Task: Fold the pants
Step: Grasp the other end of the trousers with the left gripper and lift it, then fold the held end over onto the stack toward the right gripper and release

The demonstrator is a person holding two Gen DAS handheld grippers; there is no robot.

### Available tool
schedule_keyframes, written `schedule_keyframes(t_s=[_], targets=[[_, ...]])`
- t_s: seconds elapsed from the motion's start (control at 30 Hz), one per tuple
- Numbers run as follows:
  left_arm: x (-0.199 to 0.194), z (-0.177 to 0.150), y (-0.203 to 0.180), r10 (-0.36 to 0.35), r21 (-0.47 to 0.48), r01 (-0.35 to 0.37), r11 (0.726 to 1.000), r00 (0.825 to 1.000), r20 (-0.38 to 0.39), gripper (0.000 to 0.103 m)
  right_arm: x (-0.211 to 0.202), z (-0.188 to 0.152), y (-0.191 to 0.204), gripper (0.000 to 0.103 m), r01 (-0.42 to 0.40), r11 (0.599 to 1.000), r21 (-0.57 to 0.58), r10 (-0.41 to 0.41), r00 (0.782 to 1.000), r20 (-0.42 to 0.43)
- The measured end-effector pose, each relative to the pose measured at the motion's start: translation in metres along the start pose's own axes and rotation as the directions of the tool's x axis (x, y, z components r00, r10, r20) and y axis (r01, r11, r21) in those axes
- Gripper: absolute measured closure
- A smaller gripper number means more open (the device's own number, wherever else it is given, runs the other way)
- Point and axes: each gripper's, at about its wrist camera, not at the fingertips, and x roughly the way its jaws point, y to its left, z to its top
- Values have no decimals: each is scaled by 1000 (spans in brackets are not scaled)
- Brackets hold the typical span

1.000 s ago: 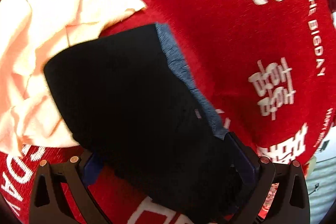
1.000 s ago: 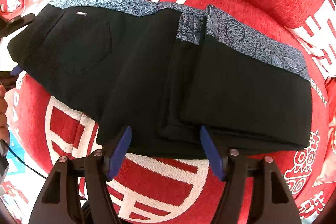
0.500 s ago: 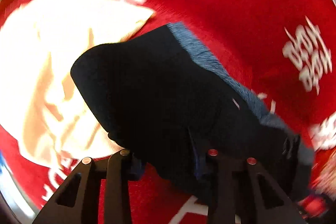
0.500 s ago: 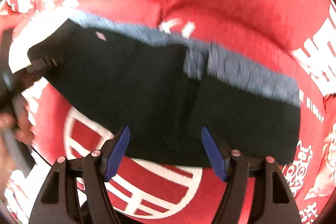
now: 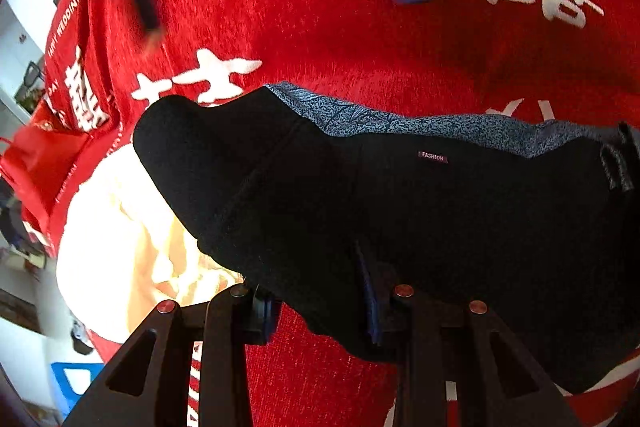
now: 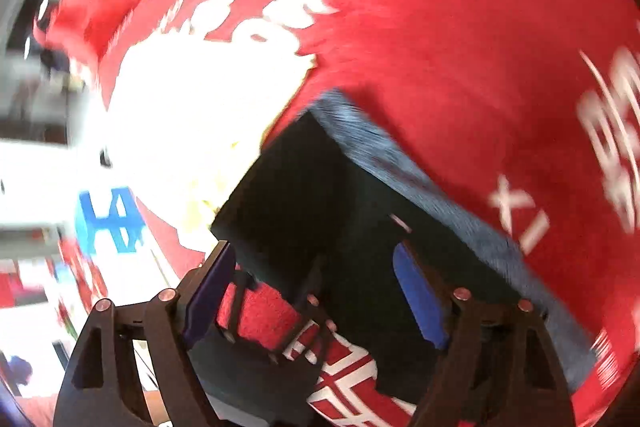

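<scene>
Red cloth (image 5: 360, 39) fills the frame; black pants (image 5: 420, 219) lie lower centre. My left tongs (image 5: 316, 301) grip their near edge mid-fold; my right tongs (image 6: 316, 291) gape, blurred. Next, I judge: carry that edge across.

Black pants (image 5: 440, 219) with blue-grey speckled band on red, white-lettered cloth (image 5: 340, 19).

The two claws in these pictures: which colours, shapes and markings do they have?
The left claw has black cut-out fingers, copper-coloured rivets and dark blue pads. The right claw matches, with brighter blue pads. No cables or sleeves show.
</scene>
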Motion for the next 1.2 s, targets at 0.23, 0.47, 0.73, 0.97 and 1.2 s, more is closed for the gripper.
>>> schedule_keyframes(t_s=[0.23, 0.47, 0.73, 0.97, 1.2], targets=[[-6, -5, 2, 29, 6, -29, 1000, 1000, 6, 69, 60, 41, 49, 18, 15, 994, -107, -37, 977, -208], [-6, 0, 1, -1, -1, 1, 1000, 1000, -9, 69, 107, 42, 34, 72, 57, 998, -41, -68, 939, -337], [-40, 13, 1, -39, 73, 33, 997, 995, 86, 69, 49, 9, 13, 84, -50, 998, 44, 56, 987, -153], [-88, 26, -22, -82, 146, 57, 988, 982, 171, 69, -7, -33, -37, 84, -208, 968, 143, 207, 978, 25], [-149, 29, -73, -161, 249, 100, 963, 958, 239, 68, -72, -105, -102, 84, -352, 921, 169, 316, 926, 208]])
